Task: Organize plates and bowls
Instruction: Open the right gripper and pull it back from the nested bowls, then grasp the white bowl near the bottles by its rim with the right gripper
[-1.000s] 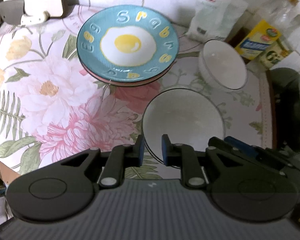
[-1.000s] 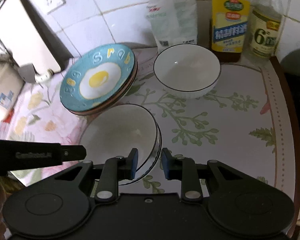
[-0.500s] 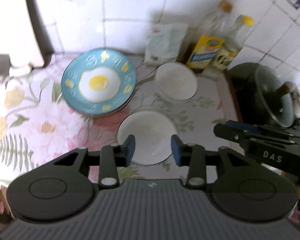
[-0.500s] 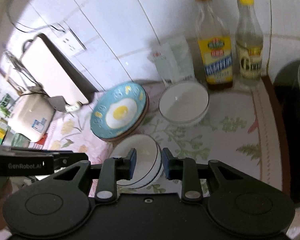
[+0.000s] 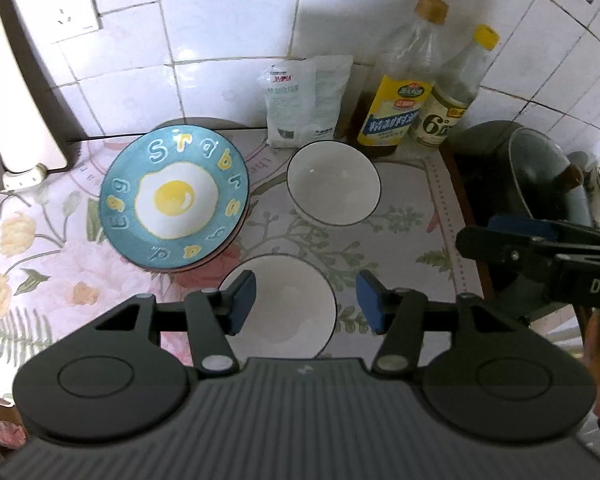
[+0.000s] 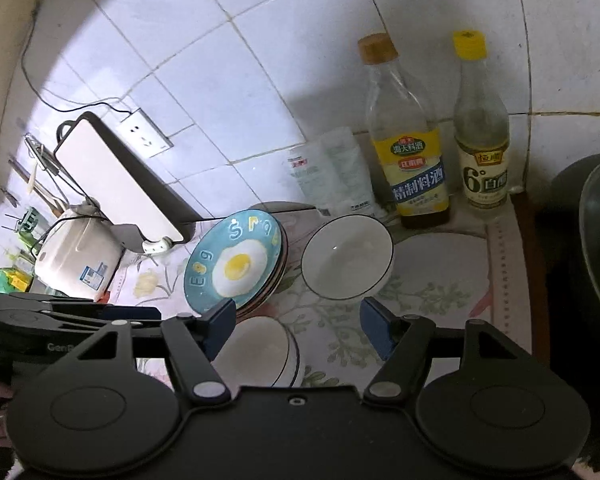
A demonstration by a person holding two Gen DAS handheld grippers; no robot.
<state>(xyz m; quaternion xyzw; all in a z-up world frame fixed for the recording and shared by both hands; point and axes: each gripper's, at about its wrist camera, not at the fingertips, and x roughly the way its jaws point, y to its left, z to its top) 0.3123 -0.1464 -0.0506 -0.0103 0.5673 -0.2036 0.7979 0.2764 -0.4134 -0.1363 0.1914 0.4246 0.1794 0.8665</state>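
A blue plate with a fried-egg picture (image 5: 176, 200) (image 6: 234, 260) lies on top of another plate on the flowered cloth. A white bowl with a dark rim (image 5: 334, 182) (image 6: 346, 262) stands alone to its right. Nearer me, stacked white bowls (image 5: 284, 308) (image 6: 260, 350) sit on the cloth. My left gripper (image 5: 306, 306) is open and empty, held above the stacked bowls. My right gripper (image 6: 298, 330) is open and empty, high above the stack. It also shows in the left wrist view (image 5: 540, 248).
Two bottles (image 5: 400, 92) (image 6: 480, 128) and a white bag (image 5: 304, 100) stand against the tiled wall. A dark pot with a glass lid (image 5: 540, 168) is at the right. A white cutting board (image 6: 116, 184) and a white cooker (image 6: 76, 260) stand at the left.
Both grippers have opened wide and risen up and back from the stacked bowls, so more of the wall and counter shows.
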